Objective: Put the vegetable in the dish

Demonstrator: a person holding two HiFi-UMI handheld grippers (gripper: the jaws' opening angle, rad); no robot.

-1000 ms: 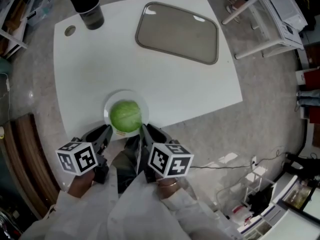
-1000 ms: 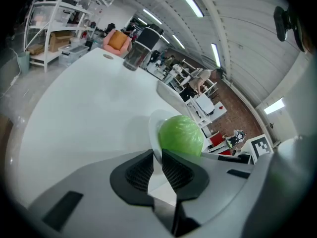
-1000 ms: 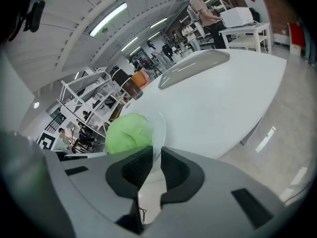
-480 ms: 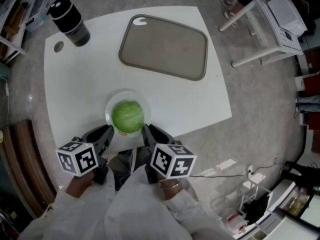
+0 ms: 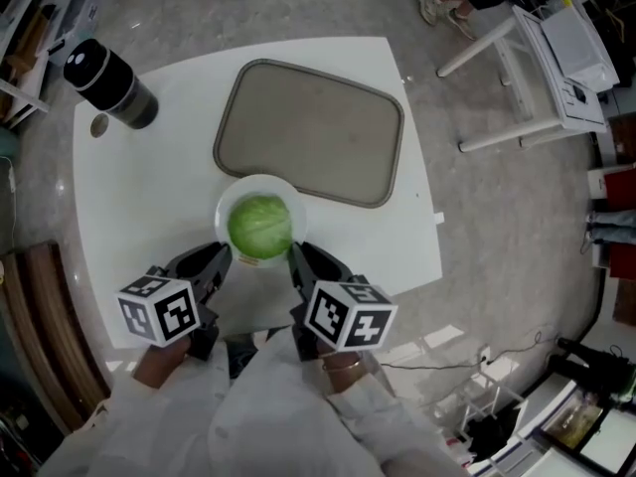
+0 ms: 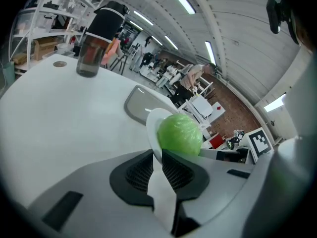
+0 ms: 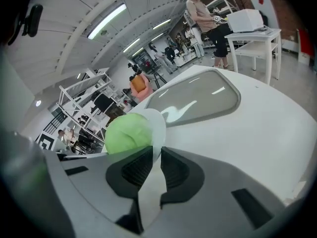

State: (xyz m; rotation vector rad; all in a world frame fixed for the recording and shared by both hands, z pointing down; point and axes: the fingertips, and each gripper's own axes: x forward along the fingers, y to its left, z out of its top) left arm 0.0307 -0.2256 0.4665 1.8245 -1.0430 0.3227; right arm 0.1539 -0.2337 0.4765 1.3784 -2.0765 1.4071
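1. Two grippers hold one white plate [image 5: 227, 210]: the left gripper [image 5: 219, 258] and the right gripper [image 5: 298, 256] each have their jaws closed on its rim, on opposite sides.
2. One green cabbage [image 5: 260, 225] sits in the plate.
3. One grey tray [image 5: 308, 132] lies just beyond the plate on one white table [image 5: 149, 197].
4. One black flask [image 5: 109, 82] stands well away, to the plate's far left.

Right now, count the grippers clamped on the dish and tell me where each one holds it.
2. The left gripper is shut on the dish's near-left rim, the right gripper on its near-right rim, with the cabbage between them. Neither is hidden.
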